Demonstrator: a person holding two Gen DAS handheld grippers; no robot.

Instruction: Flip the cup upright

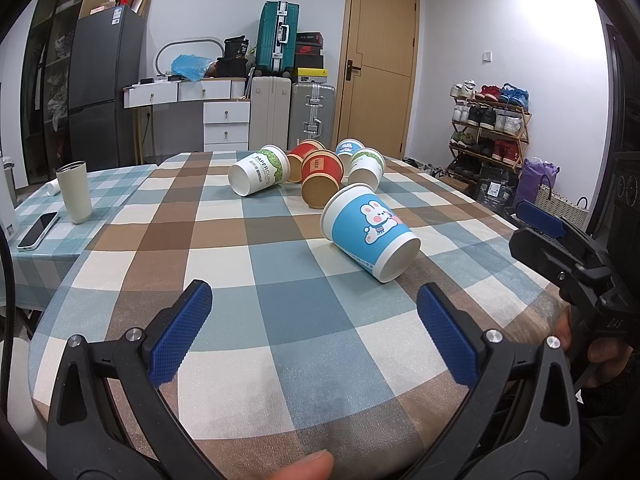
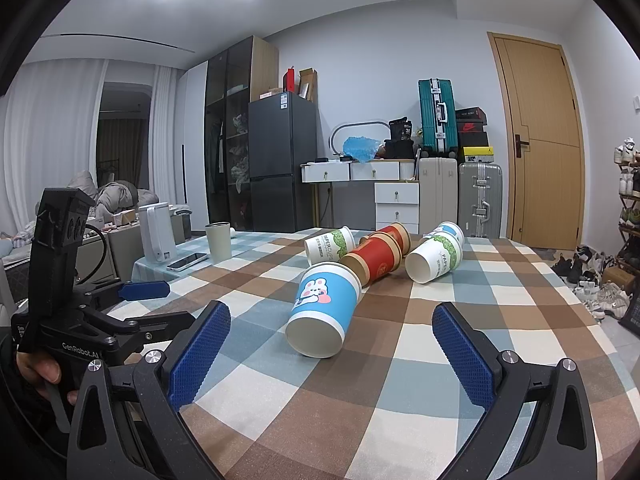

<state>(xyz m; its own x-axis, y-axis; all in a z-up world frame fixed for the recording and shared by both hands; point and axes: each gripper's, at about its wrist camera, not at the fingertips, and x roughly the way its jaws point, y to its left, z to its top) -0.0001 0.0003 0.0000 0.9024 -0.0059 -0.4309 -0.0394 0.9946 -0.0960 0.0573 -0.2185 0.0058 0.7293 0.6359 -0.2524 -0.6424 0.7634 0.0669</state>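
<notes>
Approach seems barely begun: both the left gripper (image 1: pixel 314 322) and right gripper (image 2: pixel 332 338) gape wide and empty, while the blue rabbit cup (image 2: pixel 325 306) lies sideways mid-frame, needing a straddling grasp next.

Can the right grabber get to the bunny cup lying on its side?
Probably yes. The right gripper has its jaws open, and only bare checked tablecloth lies between it and the blue bunny cup, the nearest of the tipped cups.

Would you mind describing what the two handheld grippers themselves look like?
Both the left gripper and the right gripper have matte black frames, silver pivot bolts and ribbed blue fingers. The left one's body reads "GenRobot.AI" in white, with a black cable behind it.
</notes>
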